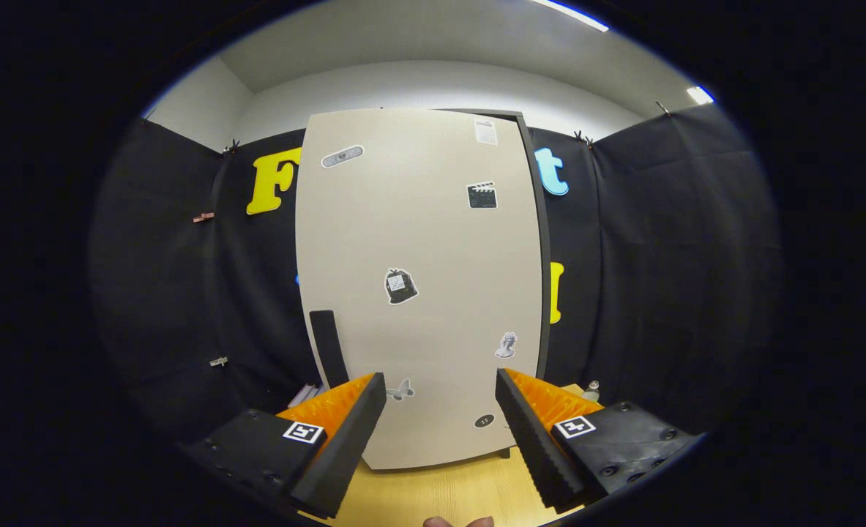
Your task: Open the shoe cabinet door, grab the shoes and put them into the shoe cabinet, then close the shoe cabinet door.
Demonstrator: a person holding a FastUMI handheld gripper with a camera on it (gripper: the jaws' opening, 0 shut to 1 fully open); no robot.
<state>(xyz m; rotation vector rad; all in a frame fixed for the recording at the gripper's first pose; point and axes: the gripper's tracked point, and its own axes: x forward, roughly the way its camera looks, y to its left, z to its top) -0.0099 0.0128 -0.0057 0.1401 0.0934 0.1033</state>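
The gripper (440,399) stood spread, empty; the door handle (328,348) (at ten o'clock) wanted a square, full-depth pinch.

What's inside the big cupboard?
You can't tell: the cabinet door is shut and covers the inside. Only its stickers and the dark handle show. The gripper is open, its fingers ahead of the door, holding nothing.
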